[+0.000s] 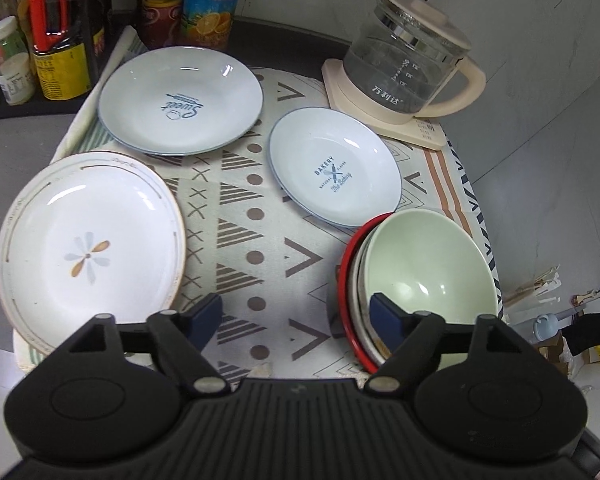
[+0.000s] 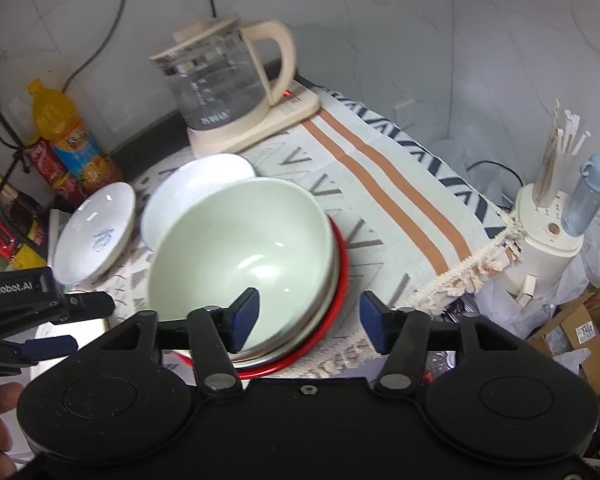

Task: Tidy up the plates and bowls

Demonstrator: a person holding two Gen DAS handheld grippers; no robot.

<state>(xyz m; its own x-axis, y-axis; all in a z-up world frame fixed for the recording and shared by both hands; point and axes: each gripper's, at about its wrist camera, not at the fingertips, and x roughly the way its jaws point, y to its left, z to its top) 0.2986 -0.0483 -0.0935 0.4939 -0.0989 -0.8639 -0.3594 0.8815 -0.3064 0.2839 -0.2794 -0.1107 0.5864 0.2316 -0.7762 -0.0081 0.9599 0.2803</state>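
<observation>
A pale green bowl sits nested in a stack of bowls with a red-rimmed one at the bottom, on the patterned cloth. Three plates lie on the cloth: a flower plate, a "Sweet" plate and a "Bakery" plate. My left gripper is open and empty, hovering between the flower plate and the bowl stack. My right gripper is open, its jaws either side of the near rim of the green bowl and the red rim.
A glass kettle on its base stands at the cloth's far right corner. Bottles and jars crowd the back left. In the right wrist view, a utensil holder and boxes stand beyond the cloth's fringed edge.
</observation>
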